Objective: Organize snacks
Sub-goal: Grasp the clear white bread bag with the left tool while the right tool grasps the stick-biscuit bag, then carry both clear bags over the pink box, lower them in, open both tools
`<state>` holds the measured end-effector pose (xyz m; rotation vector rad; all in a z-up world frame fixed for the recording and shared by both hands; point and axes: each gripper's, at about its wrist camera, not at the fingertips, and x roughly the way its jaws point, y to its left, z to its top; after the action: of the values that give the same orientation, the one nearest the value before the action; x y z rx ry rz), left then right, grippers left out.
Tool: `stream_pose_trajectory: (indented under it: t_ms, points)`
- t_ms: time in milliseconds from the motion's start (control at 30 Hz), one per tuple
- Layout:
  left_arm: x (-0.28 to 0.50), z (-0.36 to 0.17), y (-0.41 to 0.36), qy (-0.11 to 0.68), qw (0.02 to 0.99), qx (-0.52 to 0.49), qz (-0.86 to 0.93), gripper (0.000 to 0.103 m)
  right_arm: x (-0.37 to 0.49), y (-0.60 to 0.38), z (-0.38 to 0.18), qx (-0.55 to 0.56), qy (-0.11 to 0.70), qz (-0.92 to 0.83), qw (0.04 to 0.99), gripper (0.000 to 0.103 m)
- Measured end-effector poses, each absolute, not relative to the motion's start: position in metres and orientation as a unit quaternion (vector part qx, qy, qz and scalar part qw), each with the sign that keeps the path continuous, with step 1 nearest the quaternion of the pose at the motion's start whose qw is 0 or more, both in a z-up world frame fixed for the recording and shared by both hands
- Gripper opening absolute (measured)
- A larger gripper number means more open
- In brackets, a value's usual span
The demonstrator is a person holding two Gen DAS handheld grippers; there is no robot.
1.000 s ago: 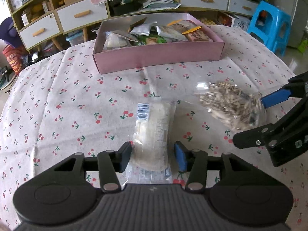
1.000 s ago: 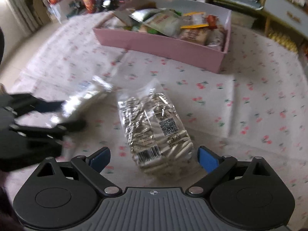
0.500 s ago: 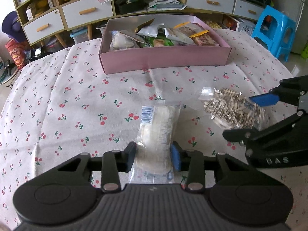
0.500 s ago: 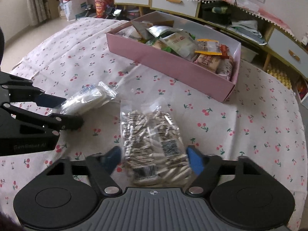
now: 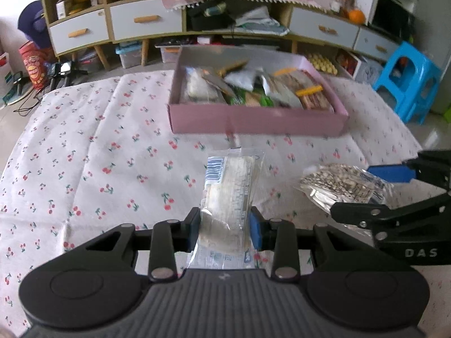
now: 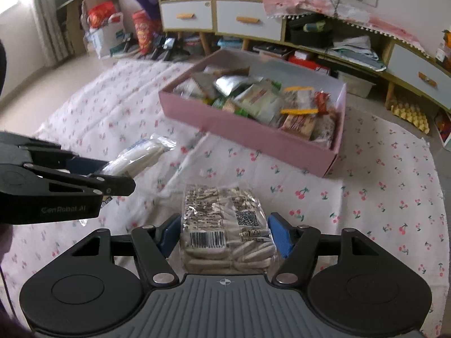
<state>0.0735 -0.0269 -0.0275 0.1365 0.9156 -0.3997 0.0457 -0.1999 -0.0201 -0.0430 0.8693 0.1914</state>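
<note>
A clear packet of white snacks (image 5: 234, 186) sticks out forward between the blue pads of my left gripper (image 5: 225, 225), whose jaws are closing on it; it hangs above the cloth. My right gripper (image 6: 224, 236) is shut on a clear bag of pale seeds (image 6: 225, 219), both blue pads pressed against its sides. In the right wrist view the left gripper (image 6: 110, 173) holds the white packet (image 6: 141, 155) at the left. Beyond both stands the pink box (image 5: 253, 121), open-topped and filled with several snack packs (image 6: 253, 101).
A cherry-print tablecloth (image 5: 112, 155) covers the round table. Behind it runs a low cabinet with white drawers (image 5: 146, 22) and clutter on the floor. A blue plastic stool (image 5: 406, 79) stands at the far right of the table.
Both grippers have closed on their packets, the left on the white one and the right on the seed bag, and have lifted them off the cloth. The pink box looks farther off.
</note>
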Motion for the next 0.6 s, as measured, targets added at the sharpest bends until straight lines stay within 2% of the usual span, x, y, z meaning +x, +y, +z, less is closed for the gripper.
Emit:
stream_pose_trajectory:
  t_ms: [267,600]
  points:
    - [0.089,-0.004,-0.028,0.424,0.886,0.03,-0.187,0.032,0.051,-0.221,0.014,0.027,0.377,0.077,0.923,0.067]
    - [0.12,0.017,-0.051,0.394,0.899,0.04,-0.189,0.032,0.079,-0.248,0.047,0.081,0.322,0.034,0.943,0.067]
